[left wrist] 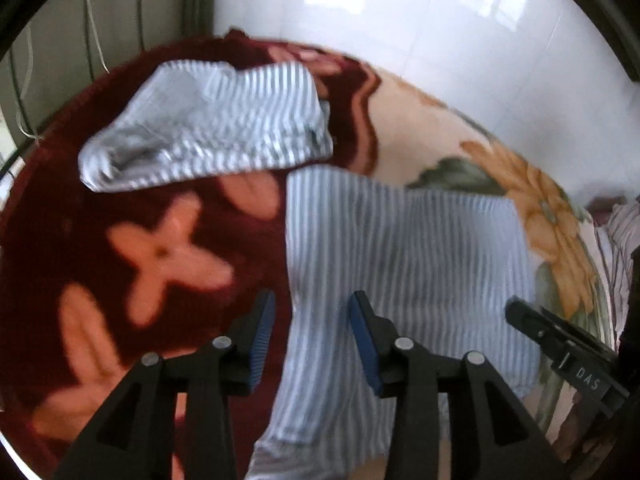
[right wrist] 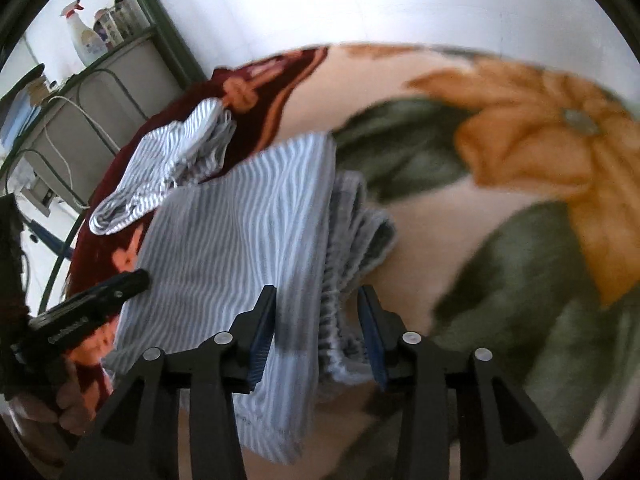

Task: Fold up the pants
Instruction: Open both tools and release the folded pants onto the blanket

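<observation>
Count: striped garments, 2, one folded [left wrist: 408,264] and one crumpled [left wrist: 208,128]. Floral blanket [left wrist: 120,248], 1. Tools, 2: left [left wrist: 312,340], right [right wrist: 318,332]. Spray bottle [right wrist: 82,36] on shelf, 1; other shelf items blurred, uncounted.
</observation>
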